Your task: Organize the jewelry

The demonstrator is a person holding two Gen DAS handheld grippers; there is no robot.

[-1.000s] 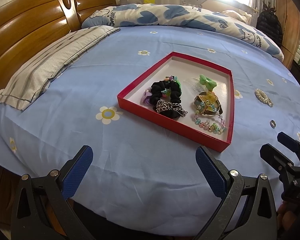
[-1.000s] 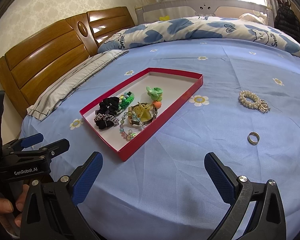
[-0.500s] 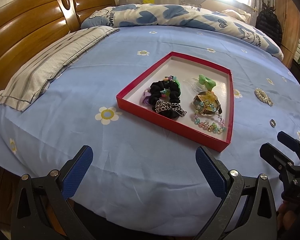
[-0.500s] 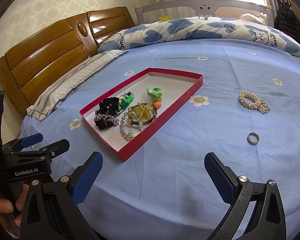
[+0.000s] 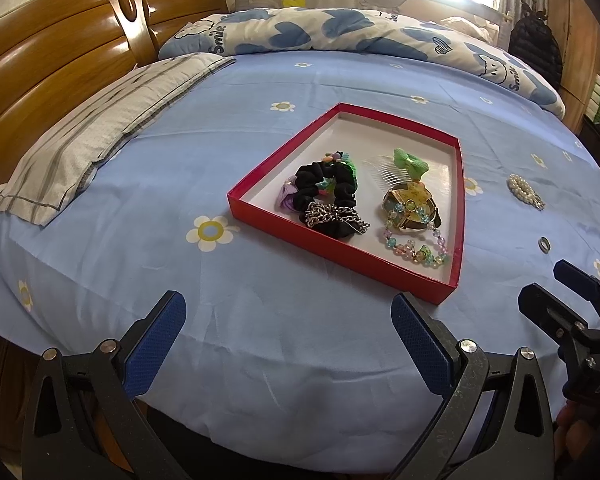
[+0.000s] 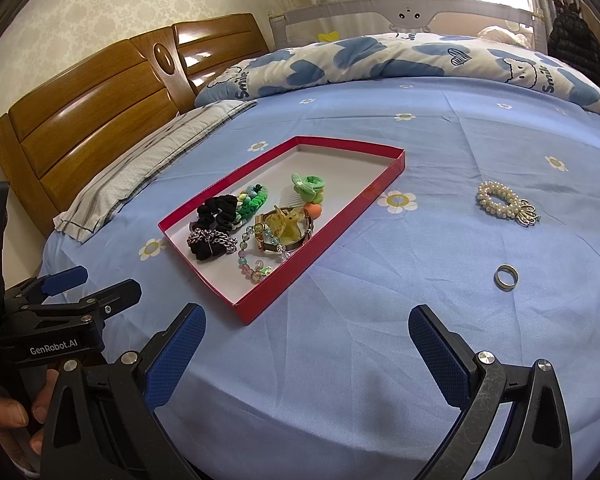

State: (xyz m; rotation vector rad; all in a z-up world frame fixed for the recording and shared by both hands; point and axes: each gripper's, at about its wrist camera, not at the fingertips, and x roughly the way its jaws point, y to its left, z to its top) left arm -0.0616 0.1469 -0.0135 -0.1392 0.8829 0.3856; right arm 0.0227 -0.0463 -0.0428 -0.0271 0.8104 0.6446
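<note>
A red tray (image 5: 459, 184) (image 6: 392, 170) lies on the blue bed sheet. It holds a black scrunchie (image 5: 320, 176) (image 6: 214, 208), a silver chain (image 5: 332, 216), a green bow comb (image 5: 410, 164), a gold bangle (image 5: 410, 208) and a bead bracelet (image 5: 416, 252). Outside the tray, to its right, lie a pearl bracelet (image 5: 524, 190) (image 6: 500, 200) and a metal ring (image 5: 544, 245) (image 6: 505, 277). My left gripper (image 5: 288, 344) (image 6: 88, 286) hangs open near the bed's front edge, empty. My right gripper (image 6: 306, 354) (image 5: 556, 284) is open too, short of the ring.
A striped pillow (image 5: 100, 128) lies at the left by the wooden headboard (image 5: 60, 48). A rolled quilt with blue hearts (image 5: 360, 36) runs along the far side. The bed's front edge drops off just under both grippers.
</note>
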